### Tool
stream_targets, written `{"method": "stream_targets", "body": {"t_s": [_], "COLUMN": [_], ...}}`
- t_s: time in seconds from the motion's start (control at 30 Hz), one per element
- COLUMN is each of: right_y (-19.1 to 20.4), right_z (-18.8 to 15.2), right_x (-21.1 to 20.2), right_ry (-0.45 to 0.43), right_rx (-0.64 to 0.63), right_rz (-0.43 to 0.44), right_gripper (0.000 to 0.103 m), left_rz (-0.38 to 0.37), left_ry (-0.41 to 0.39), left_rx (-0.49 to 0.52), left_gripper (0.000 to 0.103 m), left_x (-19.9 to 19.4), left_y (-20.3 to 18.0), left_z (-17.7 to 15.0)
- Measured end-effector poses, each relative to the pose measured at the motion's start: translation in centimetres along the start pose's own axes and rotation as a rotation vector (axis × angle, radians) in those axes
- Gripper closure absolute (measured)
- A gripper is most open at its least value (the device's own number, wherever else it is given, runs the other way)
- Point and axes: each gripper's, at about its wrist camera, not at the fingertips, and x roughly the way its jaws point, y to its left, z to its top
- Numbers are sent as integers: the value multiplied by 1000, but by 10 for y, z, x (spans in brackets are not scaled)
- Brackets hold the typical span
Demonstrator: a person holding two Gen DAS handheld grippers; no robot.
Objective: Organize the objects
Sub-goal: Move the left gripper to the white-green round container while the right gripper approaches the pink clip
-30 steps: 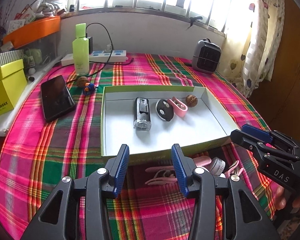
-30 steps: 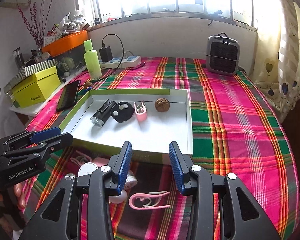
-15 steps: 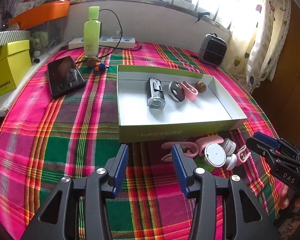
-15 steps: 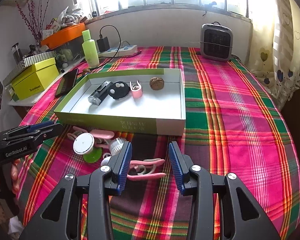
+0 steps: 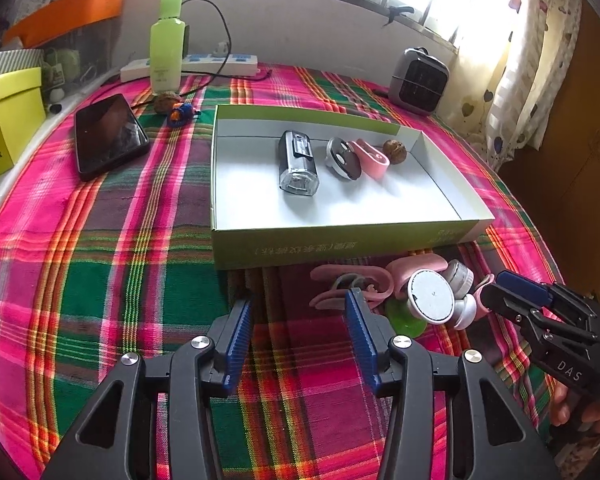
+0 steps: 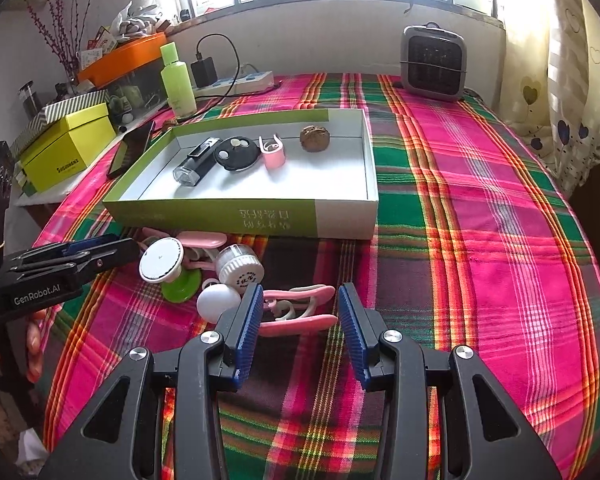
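**Both tools open above the loose pile in front of the tray**

A shallow white tray with green outer walls (image 5: 228, 184) sits on the plaid-covered counter (image 5: 100, 280). Along its far side lie four things in a row: a small black and clear flashlight (image 5: 298, 164) at the left, then a round black disc (image 5: 343, 159), a pink clip (image 5: 372, 158), and a walnut (image 5: 395, 147) at the right. The near half of the tray is bare.

On the cloth just in front of the tray's near wall lies a loose pile: a round white cap (image 6: 161, 260) over a green disc (image 6: 182, 282), a white ribbed-lid jar (image 6: 240, 269) on its side, a white ball (image 6: 219, 303) and a pink hook-shaped clip (image 6: 300, 312) at the pile's right end, with more pink pieces tangled under the cap.

The left tool (image 5: 298, 312) hovers over the cloth to the left of the pile, partly open, with nothing between its blue pads; its right pad stands in front of the pile's left edge. The right tool (image 6: 300, 308) is likewise partly open; the pink hook-shaped clip shows in the gap between its pads, but neither pad presses on it.

Far left on the counter lie a dark phone (image 5: 108, 136) and a green bottle (image 5: 166, 44); a grey heater (image 6: 434, 63) stands far right.
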Motion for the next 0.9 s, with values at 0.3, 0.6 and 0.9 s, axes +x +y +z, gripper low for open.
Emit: {"method": "stream_targets", "body": {"t_s": [0.3, 0.6, 0.9], "right_y": [1, 5, 11], "right_z": [-1, -3, -9], "right_x": [1, -3, -2], "right_ry": [3, -10, 9], "right_rx": [1, -11, -59], "right_rz": [17, 21, -17], "right_gripper": [62, 61, 55], "left_rz": [-11, -9, 25], "left_ry": [6, 5, 6], "left_rx": [17, 24, 13], "left_gripper": [58, 58, 58], "left_x": [5, 5, 3], "left_y": [-5, -7, 1], "left_z": [3, 3, 2]}}
